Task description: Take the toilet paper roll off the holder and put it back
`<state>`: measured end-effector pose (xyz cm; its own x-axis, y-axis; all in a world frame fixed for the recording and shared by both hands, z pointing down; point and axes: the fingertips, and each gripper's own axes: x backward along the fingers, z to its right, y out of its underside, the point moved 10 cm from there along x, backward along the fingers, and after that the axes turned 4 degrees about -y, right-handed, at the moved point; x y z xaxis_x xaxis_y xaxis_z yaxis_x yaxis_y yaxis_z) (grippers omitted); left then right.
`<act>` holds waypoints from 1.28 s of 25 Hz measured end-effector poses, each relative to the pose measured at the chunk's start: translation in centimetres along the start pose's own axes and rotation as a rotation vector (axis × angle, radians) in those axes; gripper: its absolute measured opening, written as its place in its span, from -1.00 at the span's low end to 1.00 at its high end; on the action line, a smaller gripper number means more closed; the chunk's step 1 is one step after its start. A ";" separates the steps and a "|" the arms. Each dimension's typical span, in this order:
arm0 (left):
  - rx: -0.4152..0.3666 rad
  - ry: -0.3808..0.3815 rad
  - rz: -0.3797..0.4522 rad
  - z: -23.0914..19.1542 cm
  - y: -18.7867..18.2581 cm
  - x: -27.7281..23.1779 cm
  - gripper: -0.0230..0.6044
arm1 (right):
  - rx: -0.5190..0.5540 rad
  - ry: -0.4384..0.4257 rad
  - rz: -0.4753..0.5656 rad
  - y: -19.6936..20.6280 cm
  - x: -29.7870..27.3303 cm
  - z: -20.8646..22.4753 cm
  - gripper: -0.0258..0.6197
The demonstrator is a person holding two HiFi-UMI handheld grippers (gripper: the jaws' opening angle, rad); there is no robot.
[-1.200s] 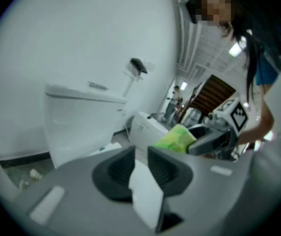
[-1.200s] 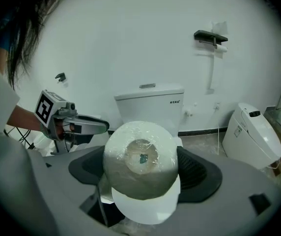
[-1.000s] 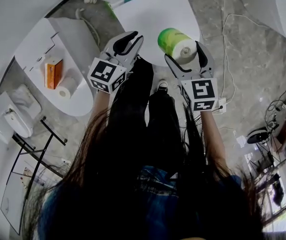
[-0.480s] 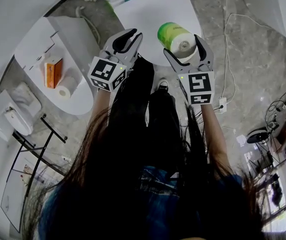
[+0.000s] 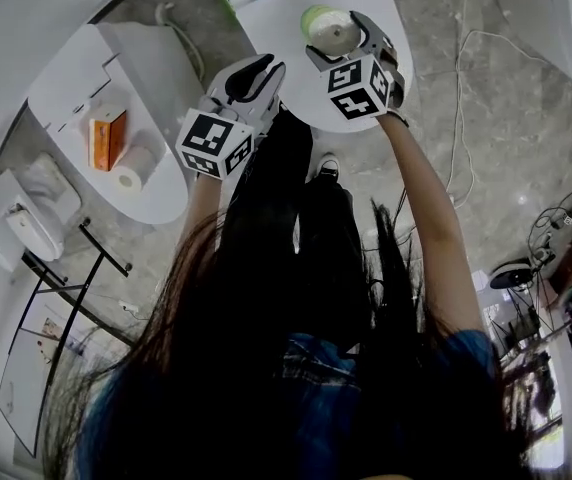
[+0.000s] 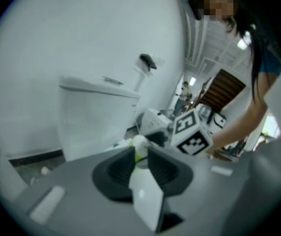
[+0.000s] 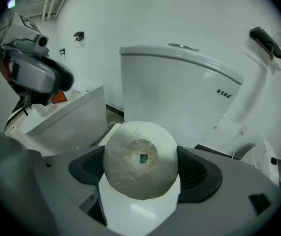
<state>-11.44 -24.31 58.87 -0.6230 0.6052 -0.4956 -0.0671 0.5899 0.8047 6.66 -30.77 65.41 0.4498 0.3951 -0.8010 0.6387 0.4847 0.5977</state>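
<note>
My right gripper (image 5: 340, 38) is shut on the toilet paper roll (image 5: 323, 24), which has a green wrapper. It is held out over the closed white toilet lid (image 5: 271, 23). In the right gripper view the roll (image 7: 140, 160) fills the gap between the jaws, its core end facing the camera. A black bracket on a white post (image 7: 264, 39) sticks out beside the toilet tank (image 7: 180, 87). My left gripper (image 5: 262, 70) hangs lower left of the right one, shut with nothing in it; in its own view the left gripper (image 6: 140, 152) has its jaws together.
A second toilet (image 5: 156, 88) stands at the left, with an orange box (image 5: 106, 138) and a spare white roll (image 5: 131, 173) on it. Cables (image 5: 461, 98) trail over the marble floor at the right. A black wire rack (image 5: 66, 308) stands at the lower left.
My right gripper has moved forward and up with the roll, from beside the left gripper to over the toilet lid. The left gripper has stayed in place.
</note>
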 end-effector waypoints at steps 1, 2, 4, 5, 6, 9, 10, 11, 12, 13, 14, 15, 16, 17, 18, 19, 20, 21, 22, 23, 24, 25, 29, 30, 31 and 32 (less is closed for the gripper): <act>0.002 -0.001 -0.002 -0.1 0.1 0.0 -0.71 | 0.007 0.000 -0.013 -0.3 -1.3 0.2 0.41; 0.003 -0.002 -0.004 -0.3 0.2 -0.1 -0.71 | 0.007 0.000 -0.027 -0.5 -2.5 0.4 0.41; 0.007 -0.006 -0.004 -0.6 0.3 -0.1 -0.71 | -0.003 -0.001 -0.053 -0.7 -4.4 0.6 0.41; 0.012 -0.009 -0.003 -0.7 0.4 0.0 -0.71 | -0.008 -0.003 -0.066 -0.7 -5.2 0.6 0.41; 0.017 -0.013 0.000 -0.8 0.5 0.1 -0.71 | -0.010 -0.004 -0.079 -0.7 -5.9 0.5 0.41; 0.028 -0.022 0.002 -1.4 0.8 0.4 -0.71 | -0.005 0.000 -0.117 -0.4 -7.4 0.2 0.41; 0.030 -0.024 0.000 -1.5 0.9 0.5 -0.71 | -0.003 0.003 -0.120 -0.3 -7.6 0.0 0.41; 0.031 -0.025 -0.003 -1.7 1.0 0.6 -0.71 | -0.002 0.007 -0.119 -0.2 -7.7 -0.1 0.41; 0.032 -0.028 -0.006 -1.9 1.2 0.7 -0.71 | -0.001 0.009 -0.117 -0.3 -7.8 -0.2 0.41; 0.034 -0.032 -0.009 -2.0 1.3 0.8 -0.71 | -0.002 0.007 -0.115 -0.3 -7.8 -0.2 0.41; 0.037 -0.036 -0.011 -2.2 1.4 0.8 -0.71 | -0.003 0.004 -0.113 -0.3 -7.8 -0.1 0.41; 0.040 -0.041 -0.012 -2.2 1.5 0.8 -0.71 | -0.003 0.002 -0.113 -0.3 -7.8 -0.1 0.41; 0.043 -0.045 -0.012 -2.3 1.6 0.8 -0.71 | -0.003 0.004 -0.118 -0.3 -7.8 -0.1 0.41; 0.046 -0.047 -0.012 -2.2 1.7 0.8 -0.71 | -0.004 0.009 -0.129 -0.3 -7.9 -0.2 0.41; 0.047 -0.047 -0.012 -2.2 1.7 0.9 -0.71 | -0.009 0.013 -0.145 -0.3 -7.9 -0.4 0.41; 0.045 -0.045 -0.012 -2.1 1.6 0.9 -0.71 | -0.018 0.014 -0.159 -0.4 -7.8 -0.5 0.41; 0.041 -0.041 -0.012 -2.0 1.6 0.9 -0.71 | -0.030 0.014 -0.164 -0.4 -7.6 -0.5 0.41; 0.036 -0.037 -0.012 -1.9 1.5 0.9 -0.71 | -0.044 0.015 -0.157 -0.5 -7.3 -0.5 0.41; 0.029 -0.033 -0.011 -1.7 1.4 1.0 -0.71 | -0.058 0.019 -0.137 -0.6 -6.8 -0.5 0.41; 0.023 -0.031 -0.009 -1.6 1.3 1.0 -0.71 | -0.071 0.021 -0.113 -0.9 -6.2 -0.5 0.41; 0.019 -0.030 -0.007 -1.5 1.2 1.0 -0.71 | -0.084 0.020 -0.090 -1.1 -5.6 -0.5 0.42; 0.016 -0.032 -0.005 -1.5 1.2 1.1 -0.71 | -0.099 0.016 -0.068 -1.5 -4.9 -0.5 0.41; 0.015 -0.035 0.001 -0.6 0.8 1.5 -0.71 | -0.204 -0.012 0.059 -2.6 -0.3 -0.4 0.41; 0.011 -0.030 0.001 -0.1 0.6 1.8 -0.71 | -0.242 -0.028 0.097 -2.5 1.2 -0.5 0.41; 0.006 -0.025 0.000 0.4 0.4 2.1 -0.71 | -0.279 -0.049 0.131 -2.2 2.7 -0.8 0.41; -0.001 -0.021 0.001 0.9 0.0 2.5 -0.71 | -0.311 -0.071 0.159 -1.9 4.2 -1.0 0.41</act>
<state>-12.28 -22.33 57.35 -0.6068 0.6167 -0.5015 -0.0673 0.5888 0.8055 6.67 -29.24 60.93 0.5775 0.4346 -0.6911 0.3413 0.6404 0.6880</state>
